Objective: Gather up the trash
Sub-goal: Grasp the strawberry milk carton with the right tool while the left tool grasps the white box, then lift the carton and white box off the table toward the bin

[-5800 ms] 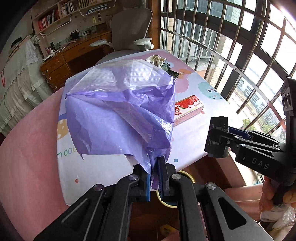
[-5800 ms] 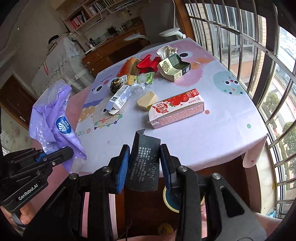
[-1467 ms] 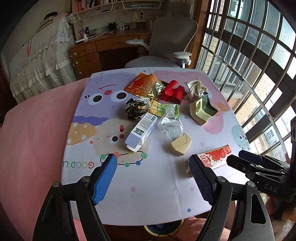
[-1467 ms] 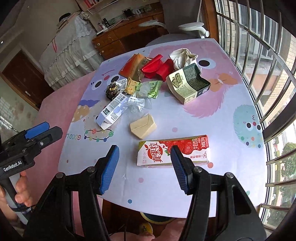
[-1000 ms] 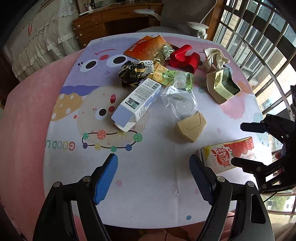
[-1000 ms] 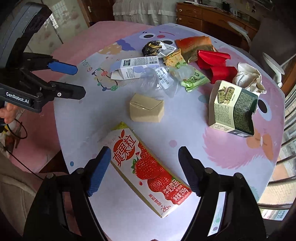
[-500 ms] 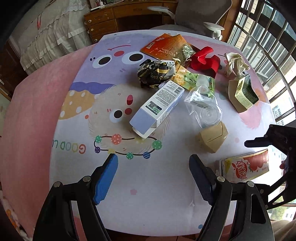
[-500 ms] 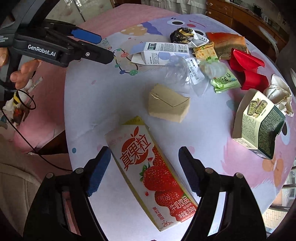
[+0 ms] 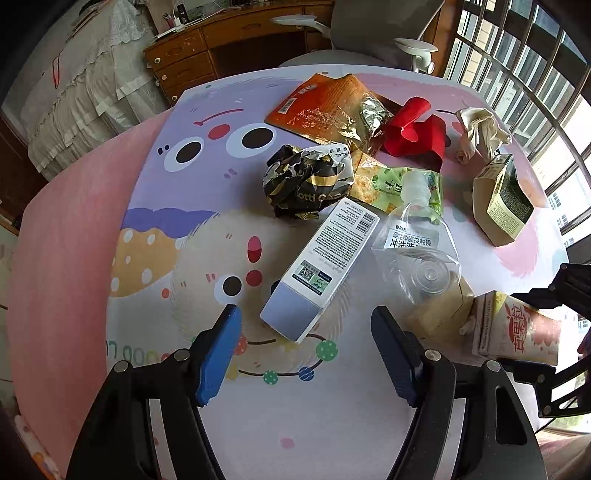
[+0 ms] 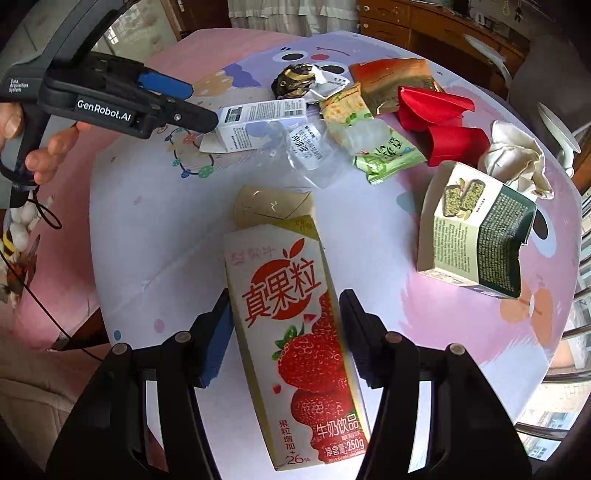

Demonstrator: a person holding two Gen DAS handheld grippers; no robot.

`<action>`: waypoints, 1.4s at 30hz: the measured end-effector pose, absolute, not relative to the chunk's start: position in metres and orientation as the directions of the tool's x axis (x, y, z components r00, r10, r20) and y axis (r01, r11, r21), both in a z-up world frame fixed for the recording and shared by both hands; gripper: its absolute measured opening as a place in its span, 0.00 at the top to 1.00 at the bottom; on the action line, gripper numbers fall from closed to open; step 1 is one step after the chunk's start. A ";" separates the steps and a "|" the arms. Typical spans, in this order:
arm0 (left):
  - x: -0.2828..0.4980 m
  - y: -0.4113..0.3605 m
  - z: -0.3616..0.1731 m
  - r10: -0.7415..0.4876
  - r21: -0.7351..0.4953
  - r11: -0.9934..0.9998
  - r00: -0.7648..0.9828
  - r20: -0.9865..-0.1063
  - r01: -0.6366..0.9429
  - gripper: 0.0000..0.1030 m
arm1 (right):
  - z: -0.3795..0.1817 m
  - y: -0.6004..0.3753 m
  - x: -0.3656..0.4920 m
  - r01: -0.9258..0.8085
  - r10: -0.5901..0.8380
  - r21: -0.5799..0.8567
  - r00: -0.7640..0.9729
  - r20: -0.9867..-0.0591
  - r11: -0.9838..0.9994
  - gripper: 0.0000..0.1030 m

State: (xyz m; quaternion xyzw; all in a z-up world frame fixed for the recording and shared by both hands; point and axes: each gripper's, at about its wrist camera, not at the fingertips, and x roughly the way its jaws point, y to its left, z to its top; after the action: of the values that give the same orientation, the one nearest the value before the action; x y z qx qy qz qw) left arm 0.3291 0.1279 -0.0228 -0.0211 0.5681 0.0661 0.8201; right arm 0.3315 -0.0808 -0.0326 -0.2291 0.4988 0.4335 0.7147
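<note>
desk [image 9: 236, 40] | office chair [image 9: 376, 33] | window bars [image 9: 517, 74] | cartoon tablecloth [image 9: 155, 229]

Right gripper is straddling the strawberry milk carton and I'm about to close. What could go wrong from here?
1. The right gripper is open around the red-and-white strawberry milk carton, whose far end lies against the small beige cardboard box; closing or lifting may drag that box.
2. The thin-walled carton may crush or twist in the grip.
3. The open left gripper hovers by the white-and-lavender rectangular box, and may knock the crushed clear plastic bottle beside it.
</note>
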 end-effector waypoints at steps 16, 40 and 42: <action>0.396 0.121 -0.072 0.024 0.035 0.999 0.244 -0.970 0.038 0.61 | -0.025 -0.103 0.355 -0.653 0.389 0.174 0.199 -0.899 0.737 0.49; 0.168 0.103 -0.002 0.009 0.049 0.995 0.406 -0.914 0.086 0.67 | 0.024 -0.073 0.181 -0.462 0.343 0.138 0.395 -0.852 0.876 0.49; 0.134 0.103 0.003 -0.004 0.049 0.992 0.422 -0.907 0.113 0.67 | 0.023 -0.070 0.151 -0.423 0.335 0.151 0.405 -0.851 0.894 0.49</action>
State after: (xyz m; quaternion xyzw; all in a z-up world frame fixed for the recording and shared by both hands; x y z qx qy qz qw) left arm 0.1344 0.1026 0.0027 0.0510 0.5365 -0.0348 0.8416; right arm 0.1512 -0.0697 0.0234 -0.0440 0.4962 0.2264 0.8370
